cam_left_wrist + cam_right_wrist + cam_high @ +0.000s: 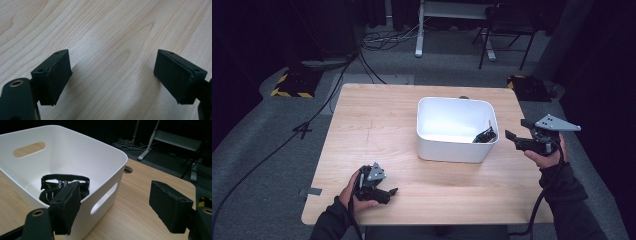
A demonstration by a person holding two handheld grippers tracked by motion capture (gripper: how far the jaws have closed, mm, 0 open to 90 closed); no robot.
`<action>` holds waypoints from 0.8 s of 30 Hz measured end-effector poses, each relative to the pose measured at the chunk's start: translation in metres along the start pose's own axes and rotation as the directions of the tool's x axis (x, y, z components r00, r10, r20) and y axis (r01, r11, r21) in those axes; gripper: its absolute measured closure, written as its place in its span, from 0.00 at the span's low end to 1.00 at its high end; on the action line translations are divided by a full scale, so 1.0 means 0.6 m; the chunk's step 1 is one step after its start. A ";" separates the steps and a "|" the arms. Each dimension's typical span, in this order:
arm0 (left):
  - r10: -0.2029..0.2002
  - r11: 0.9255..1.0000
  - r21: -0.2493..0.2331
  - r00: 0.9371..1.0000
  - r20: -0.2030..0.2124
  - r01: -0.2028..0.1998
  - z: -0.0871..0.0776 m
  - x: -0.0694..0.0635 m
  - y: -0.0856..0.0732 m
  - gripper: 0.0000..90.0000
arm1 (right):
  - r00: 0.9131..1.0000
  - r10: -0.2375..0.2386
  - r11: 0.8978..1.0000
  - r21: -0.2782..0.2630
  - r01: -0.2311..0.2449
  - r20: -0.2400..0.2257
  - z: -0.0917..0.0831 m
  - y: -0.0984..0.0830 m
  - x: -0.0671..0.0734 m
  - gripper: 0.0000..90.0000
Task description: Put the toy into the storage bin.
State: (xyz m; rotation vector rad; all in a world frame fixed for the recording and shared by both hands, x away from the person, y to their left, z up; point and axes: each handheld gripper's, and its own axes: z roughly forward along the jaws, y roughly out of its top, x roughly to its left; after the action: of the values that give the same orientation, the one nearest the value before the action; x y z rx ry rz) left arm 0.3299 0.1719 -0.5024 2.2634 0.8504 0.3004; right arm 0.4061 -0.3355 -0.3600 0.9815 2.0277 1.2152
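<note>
Done: black item (64, 185) lies inside white bin (427, 142).
Left gripper (386, 191): jaws spread, empty, low over tabletop (377, 130).
Right gripper (513, 128): jaws spread, empty, beside bin.
Left: apparently nothing.
</note>
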 end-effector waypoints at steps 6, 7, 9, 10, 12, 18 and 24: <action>0.001 1.000 -0.001 1.000 -0.003 -0.001 0.000 0.000 0.000 0.16 | 1.000 -0.016 1.000 0.015 0.016 -0.002 -0.006 -0.017 0.001 0.28; 0.002 1.000 0.000 1.000 -0.001 -0.002 0.000 0.000 0.000 0.16 | 1.000 -0.023 1.000 0.021 0.023 0.003 -0.007 -0.020 0.003 0.28; 0.003 1.000 -0.001 1.000 -0.002 -0.003 0.000 0.000 0.000 0.16 | 0.999 -0.033 0.999 0.024 0.033 -0.003 -0.007 -0.026 0.004 0.28; 0.002 1.000 -0.001 1.000 -0.004 -0.002 0.000 0.000 0.000 0.16 | 0.999 -0.034 0.999 0.031 0.035 -0.002 -0.007 -0.029 0.006 0.28; 0.004 1.000 -0.001 1.000 -0.004 -0.004 0.000 0.000 0.000 0.16 | 0.999 -0.039 0.999 0.036 0.039 -0.006 -0.007 -0.036 0.008 0.28; -0.005 1.000 0.000 1.000 0.002 0.005 0.000 0.000 0.000 0.16 | 0.999 -0.040 0.998 0.049 0.040 -0.011 -0.007 -0.058 0.013 0.28; -0.006 1.000 0.000 1.000 0.003 0.006 0.000 -0.001 0.000 0.16 | 0.999 -0.043 0.997 0.063 0.044 -0.016 -0.007 -0.078 0.017 0.28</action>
State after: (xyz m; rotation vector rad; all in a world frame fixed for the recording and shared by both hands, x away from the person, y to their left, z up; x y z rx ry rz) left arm 0.3296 0.1716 -0.5026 2.2603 0.8555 0.2937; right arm 0.3835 -0.3437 -0.4013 0.9549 2.0995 1.1453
